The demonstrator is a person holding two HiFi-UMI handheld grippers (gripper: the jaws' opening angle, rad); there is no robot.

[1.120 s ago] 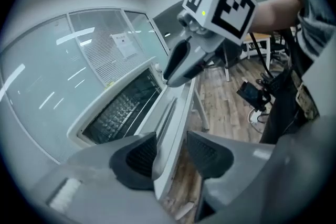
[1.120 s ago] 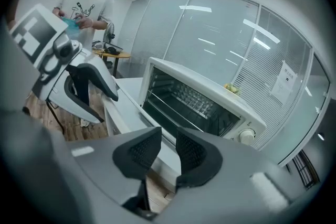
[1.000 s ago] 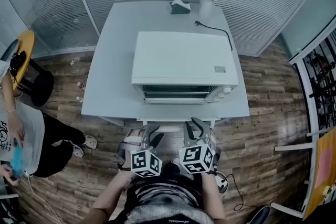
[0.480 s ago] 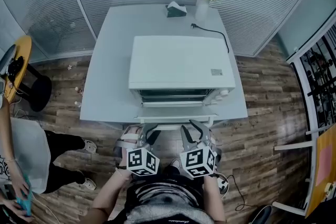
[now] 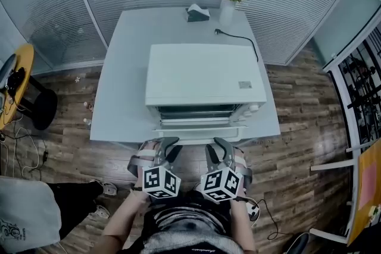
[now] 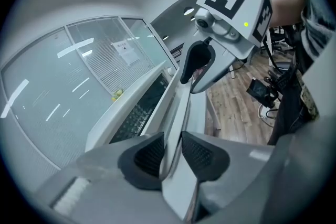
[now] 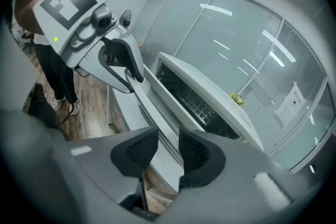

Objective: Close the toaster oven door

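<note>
Entry — toaster oven door (image 5: 199,134), lying open and crosswise at the tabletop's (image 5: 119,98) near edge, just ahead: I am clamping it in the left gripper (image 5: 166,149), jaws just closed, while the right gripper (image 5: 219,149), equally near, has just been opening around it.

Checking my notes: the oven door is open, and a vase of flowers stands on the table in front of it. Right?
Not quite. The oven door is open, but the vase of flowers stands on the table behind the oven, not in front. The head view shows it.
</note>
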